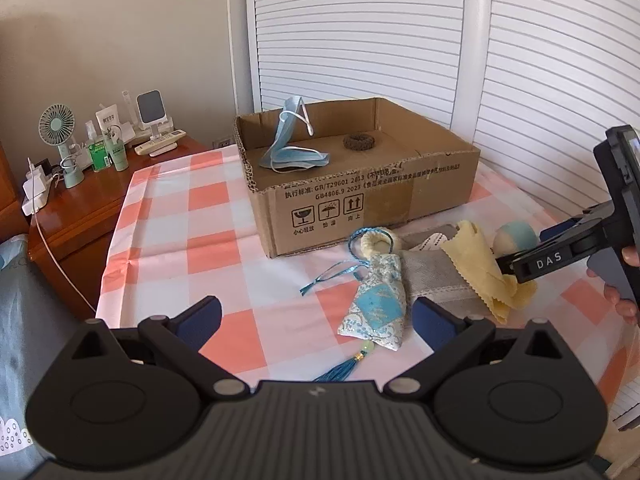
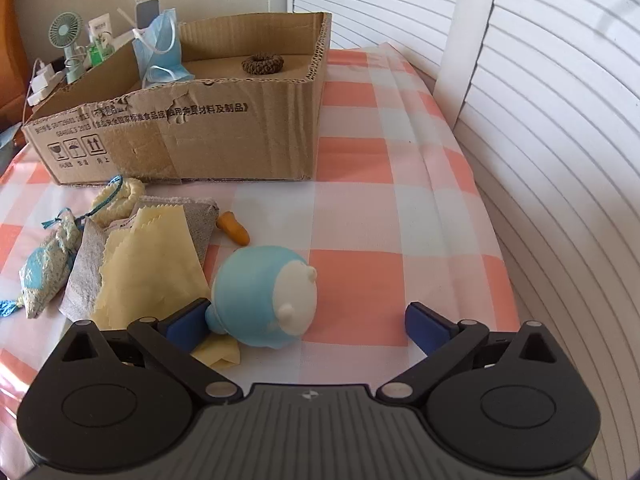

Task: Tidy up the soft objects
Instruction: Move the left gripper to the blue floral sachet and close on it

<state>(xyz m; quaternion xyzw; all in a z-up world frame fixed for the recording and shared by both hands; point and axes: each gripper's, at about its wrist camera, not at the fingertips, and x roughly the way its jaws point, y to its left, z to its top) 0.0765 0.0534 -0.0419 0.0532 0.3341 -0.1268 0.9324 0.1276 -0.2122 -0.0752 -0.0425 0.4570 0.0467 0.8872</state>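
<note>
A cardboard box [image 1: 360, 216] [image 2: 208, 136] stands on the checked tablecloth and holds a blue face mask [image 1: 292, 140] [image 2: 162, 54] and a brown hair scrunchie [image 1: 359, 142] [image 2: 263, 64]. In front of it lie a blue patterned sachet [image 1: 378, 308] [image 2: 44, 272], a cream knitted ring [image 1: 378, 240] [image 2: 120, 200], a grey cloth [image 1: 436, 280] [image 2: 200, 224], a yellow cloth [image 1: 480, 264] [image 2: 148, 260], an orange soft piece [image 2: 234, 228] and a blue-and-white soft toy [image 2: 264, 296] [image 1: 516, 234]. My left gripper [image 1: 320, 316] is open just before the sachet. My right gripper [image 2: 306, 324] [image 1: 532, 268] is open around the toy.
A wooden side table [image 1: 92, 200] at the left carries a small green fan [image 1: 60, 128] [image 2: 68, 36], bottles, a phone stand and a charger with cable. White louvred doors [image 1: 400, 28] [image 2: 560, 120] stand behind and to the right. The tablecloth [image 2: 400, 216] drops off at the right edge.
</note>
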